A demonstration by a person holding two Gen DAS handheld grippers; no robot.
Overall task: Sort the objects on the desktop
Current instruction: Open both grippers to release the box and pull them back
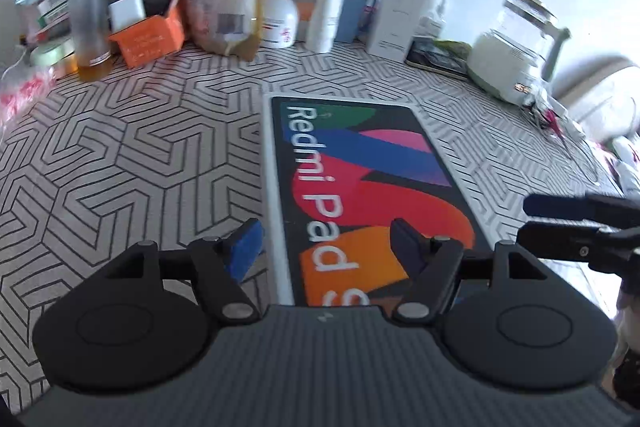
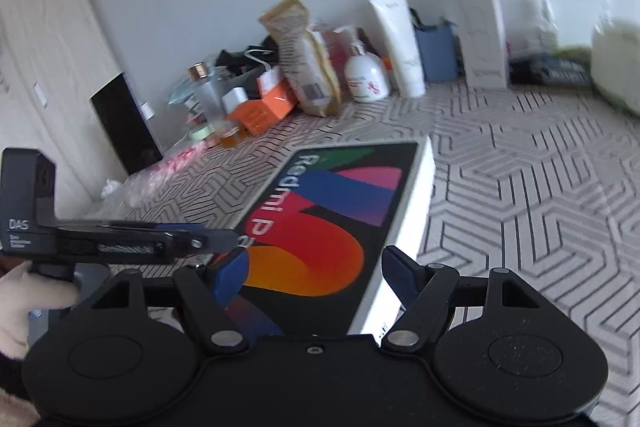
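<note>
Two tools, left tool and right tool, both spread apart and gripping nothing, poised over the near end of the tablet box flat on the counter; risk: colliding side by side, nudging box askew.

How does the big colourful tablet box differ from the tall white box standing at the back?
The tablet box lies flat in the middle of the patterned table; the tall white box stands upright by the wall. The tablet box has a dark lid with bright colour shapes and large white lettering; the white box is plain with small, faint print. The tablet box is wide and shallow, the white box narrow and tall. Both are closed rectangular cartons with white sides.
</note>
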